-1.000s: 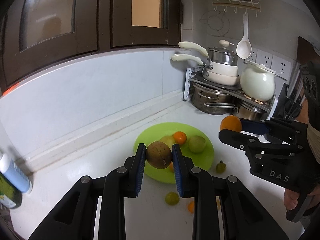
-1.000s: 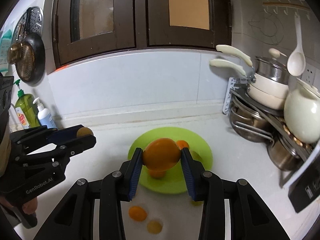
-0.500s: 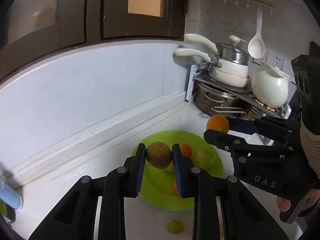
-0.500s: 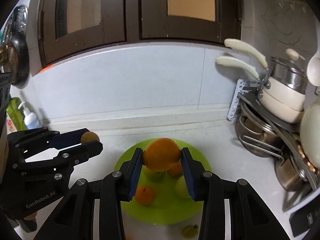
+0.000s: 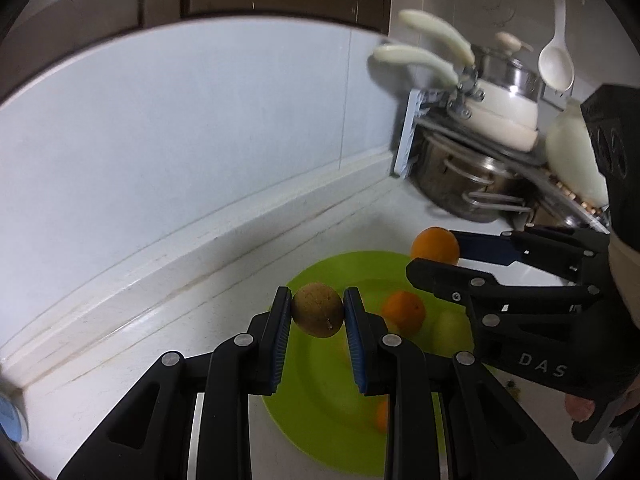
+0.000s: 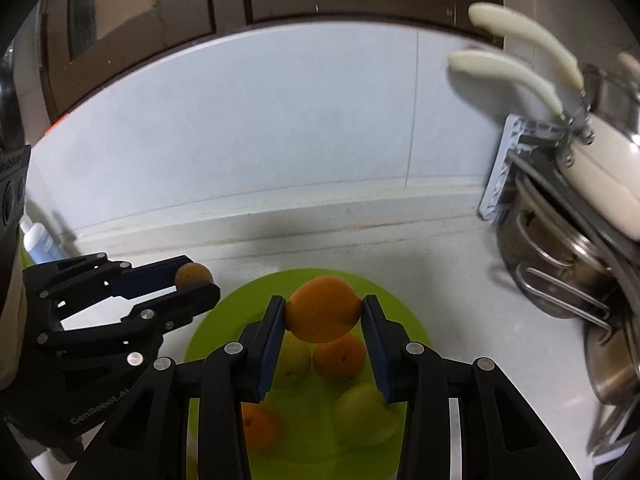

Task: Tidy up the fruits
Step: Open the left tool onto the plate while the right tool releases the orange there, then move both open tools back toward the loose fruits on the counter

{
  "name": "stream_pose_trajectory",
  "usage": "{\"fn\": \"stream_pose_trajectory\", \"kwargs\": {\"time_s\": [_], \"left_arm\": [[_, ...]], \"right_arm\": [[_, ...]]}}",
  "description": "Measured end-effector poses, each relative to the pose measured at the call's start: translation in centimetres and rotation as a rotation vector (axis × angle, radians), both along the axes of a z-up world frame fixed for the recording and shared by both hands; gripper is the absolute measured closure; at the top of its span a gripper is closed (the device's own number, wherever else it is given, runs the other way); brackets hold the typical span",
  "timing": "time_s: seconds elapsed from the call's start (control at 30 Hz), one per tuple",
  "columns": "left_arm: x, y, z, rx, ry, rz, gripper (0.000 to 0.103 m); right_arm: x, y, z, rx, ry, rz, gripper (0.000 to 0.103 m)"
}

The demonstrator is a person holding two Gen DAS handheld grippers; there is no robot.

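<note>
Two pairs of tongs hang over the lime-green plate (image 6: 404, 312) on the white desk (image 5: 240, 280), each closed on a fruit. The left tongs (image 5: 317, 312) pinch a brownish round fruit (image 5: 317, 309) between their blue-lined pads, above the plate's left rim in the left wrist view. The right tongs (image 6: 323, 316) clamp a large orange (image 6: 322, 308) across its widest part, their jaws standing a little further apart than the left pair's, above the middle of the plate. On the plate below lie a smaller orange (image 6: 339, 357), another orange (image 6: 260, 426) nearer the front, and two pale yellow-green fruits (image 6: 294, 364), blurred behind the black fingers. From the right wrist view the left tongs show at the left, just beside the plate's edge. A rack of steel pots (image 6: 560, 280) with a cream pan (image 6: 600, 176) on top stands at the right against the wall, near the plate but apart from it. A white ladle (image 5: 556, 60) hangs above it.
</note>
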State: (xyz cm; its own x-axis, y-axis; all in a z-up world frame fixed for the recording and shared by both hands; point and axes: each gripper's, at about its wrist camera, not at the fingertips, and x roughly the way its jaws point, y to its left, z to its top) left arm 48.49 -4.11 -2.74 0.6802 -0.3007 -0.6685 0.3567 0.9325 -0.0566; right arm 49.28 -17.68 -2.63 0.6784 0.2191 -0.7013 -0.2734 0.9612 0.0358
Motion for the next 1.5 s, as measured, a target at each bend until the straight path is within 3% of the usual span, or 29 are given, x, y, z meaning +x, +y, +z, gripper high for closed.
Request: {"fn": "stream_pose_trajectory", "kwargs": {"time_s": [0.43, 0.63, 0.7, 1.3, 1.5], "left_arm": [[2.1, -0.4, -3.1, 0.015, 0.060, -0.021, 0.076], [1.9, -0.2, -3.1, 0.019, 0.053, -0.012, 0.068], [1.7, 0.0, -2.9, 0.016, 0.050, -0.008, 0.067], [-4.1, 1.6, 2.6, -0.010, -0.062, 0.002, 0.051], [-6.9, 2.2, 4.9, -0.026, -0.120, -0.002, 0.045]], "right_arm": [[2.8, 0.2, -2.6, -0.005, 0.063, 0.018, 0.063], [2.9, 0.3, -2.6, 0.000, 0.057, 0.017, 0.062], [2.8, 0.3, -2.5, -0.003, 0.052, 0.009, 0.057], [-3.9, -0.1, 1.5, -0.004, -0.060, -0.015, 0.056], [-7.0, 0.1, 3.7, -0.026, -0.124, -0.039, 0.050]]}}
